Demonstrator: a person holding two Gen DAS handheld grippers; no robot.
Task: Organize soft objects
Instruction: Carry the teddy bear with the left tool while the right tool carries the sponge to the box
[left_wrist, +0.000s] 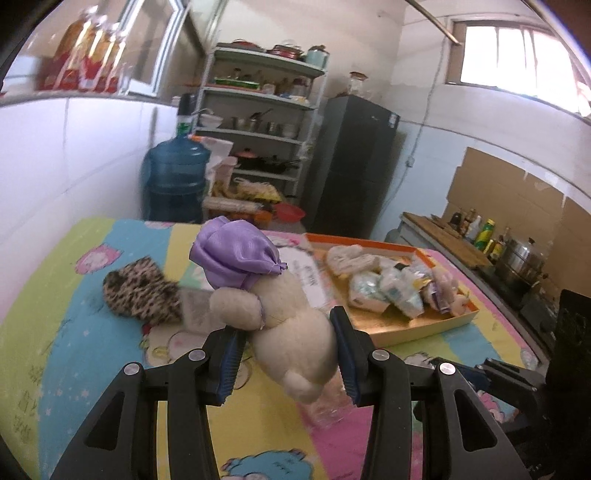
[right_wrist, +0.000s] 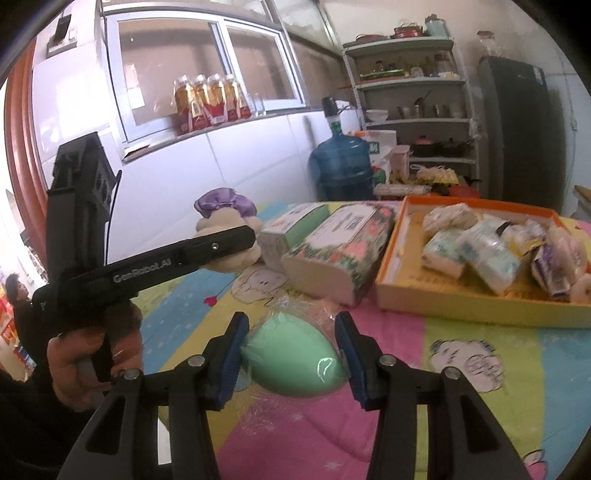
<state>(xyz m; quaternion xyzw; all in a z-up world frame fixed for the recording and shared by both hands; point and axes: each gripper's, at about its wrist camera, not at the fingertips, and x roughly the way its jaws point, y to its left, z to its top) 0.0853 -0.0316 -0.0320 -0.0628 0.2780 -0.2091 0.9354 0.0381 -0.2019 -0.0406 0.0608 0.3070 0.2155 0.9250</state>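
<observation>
My left gripper is shut on a cream plush toy with a purple satin cap and holds it above the bed. The same toy shows in the right wrist view, gripped by the left gripper. My right gripper is shut on a green egg-shaped sponge in clear wrap, just above the bed. An orange-rimmed tray holds several soft packets and also shows in the right wrist view.
A leopard-print fuzzy item lies on the colourful cartoon sheet. Two tissue packs sit left of the tray. A blue water jug, shelves and a dark fridge stand beyond the bed.
</observation>
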